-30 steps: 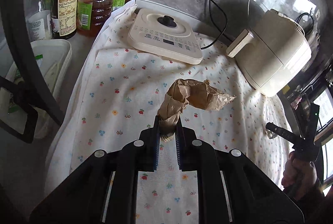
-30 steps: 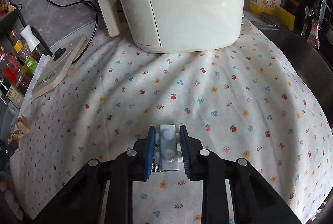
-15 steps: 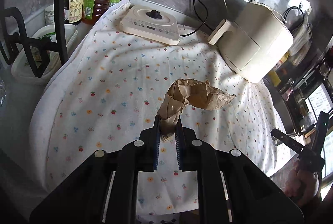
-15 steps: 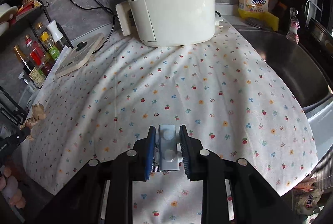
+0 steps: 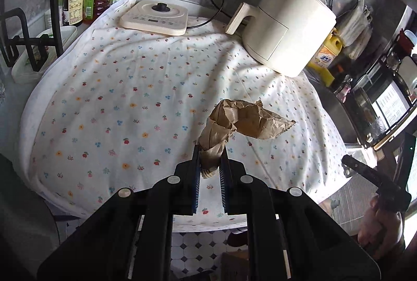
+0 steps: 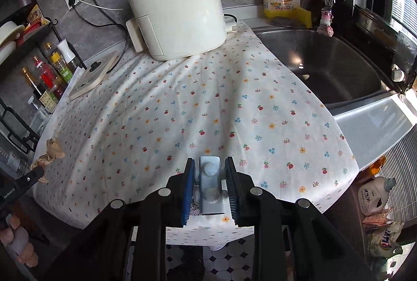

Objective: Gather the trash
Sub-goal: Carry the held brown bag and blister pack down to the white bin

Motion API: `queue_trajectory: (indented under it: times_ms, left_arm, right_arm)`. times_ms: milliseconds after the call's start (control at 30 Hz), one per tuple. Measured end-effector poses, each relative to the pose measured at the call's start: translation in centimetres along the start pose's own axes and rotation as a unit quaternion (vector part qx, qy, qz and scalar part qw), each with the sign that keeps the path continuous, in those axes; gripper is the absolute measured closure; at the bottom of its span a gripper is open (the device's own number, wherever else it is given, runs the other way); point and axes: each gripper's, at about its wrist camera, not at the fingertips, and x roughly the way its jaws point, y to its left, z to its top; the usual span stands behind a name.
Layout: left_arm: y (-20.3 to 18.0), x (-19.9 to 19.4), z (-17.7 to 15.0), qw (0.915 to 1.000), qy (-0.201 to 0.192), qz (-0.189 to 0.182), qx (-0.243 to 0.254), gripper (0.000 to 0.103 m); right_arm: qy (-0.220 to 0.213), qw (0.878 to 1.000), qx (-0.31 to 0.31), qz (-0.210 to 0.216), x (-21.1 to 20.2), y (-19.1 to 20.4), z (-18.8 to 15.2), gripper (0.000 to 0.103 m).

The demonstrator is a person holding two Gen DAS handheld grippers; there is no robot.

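Brown crumpled paper (image 5: 242,121) is pinched by one twisted end in the left gripper (image 5: 210,166), hanging clear above the cloth (image 5: 117,98), while the right gripper (image 6: 209,176) clamps a pale blister pack (image 6: 211,184), both apparently lifted for binning.

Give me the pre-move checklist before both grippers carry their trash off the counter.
1. Left gripper clamped on the crumpled brown paper bag: ok.
2. Bag clear of the floral cloth: ok, it hangs free.
3. Right gripper clamped on the pale blue blister pack: ok.
4. More trash left on the cloth: ok, none seen.
5. Air fryer clear of both grippers: ok.
6. Trash bin located: cannot tell, none in view.
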Motion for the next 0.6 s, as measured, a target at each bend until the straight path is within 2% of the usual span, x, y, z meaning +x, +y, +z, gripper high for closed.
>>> queue_trajectory:
  times_ms: [333, 600]
  left_arm:
    - [-6.2, 0.1, -4.0, 0.9991, 0.019, -0.023, 0.029, 0.089]
    - [-12.4, 1.6, -7.9, 0.9937, 0.054, -0.069, 0.070, 0.089]
  right_arm:
    - [-0.003, 0.999, 0.031, -0.017, -3.7, -6.7, -3.4, 0.079]
    - [-0.001, 0.995, 0.080, -0.053, -7.2, -13.7, -7.8, 0.079]
